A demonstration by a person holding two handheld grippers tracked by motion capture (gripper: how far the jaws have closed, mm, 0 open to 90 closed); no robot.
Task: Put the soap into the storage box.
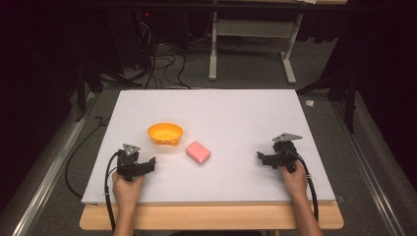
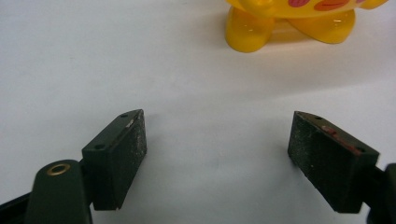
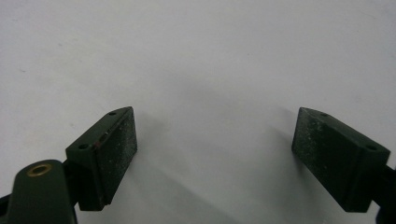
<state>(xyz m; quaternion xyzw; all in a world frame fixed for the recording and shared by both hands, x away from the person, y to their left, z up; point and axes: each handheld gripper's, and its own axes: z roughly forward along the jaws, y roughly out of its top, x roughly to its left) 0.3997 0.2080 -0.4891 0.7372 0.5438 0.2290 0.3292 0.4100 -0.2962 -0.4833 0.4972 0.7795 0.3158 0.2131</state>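
Observation:
An orange-yellow footed bowl [image 1: 165, 133] stands left of centre on the white board [image 1: 231, 113]; its feet [image 2: 289, 25] fill the top of the left gripper view. A pink block [image 1: 198, 152] lies just right of the bowl. My left gripper [image 1: 132, 158] rests near the board's front left, short of the bowl, jaws apart with bare board between the pads [image 2: 217, 154]. My right gripper [image 1: 282, 150] sits at the front right, well away from the pink block. Its jaws also stand apart [image 3: 215, 156] over bare board, holding nothing.
The board lies on a wooden table [image 1: 211, 217] whose edge shows at the front. Cables [image 1: 162, 64] and a table frame's legs [image 1: 213, 54] stand on the floor beyond. Metal rails [image 1: 44, 177] run along both sides.

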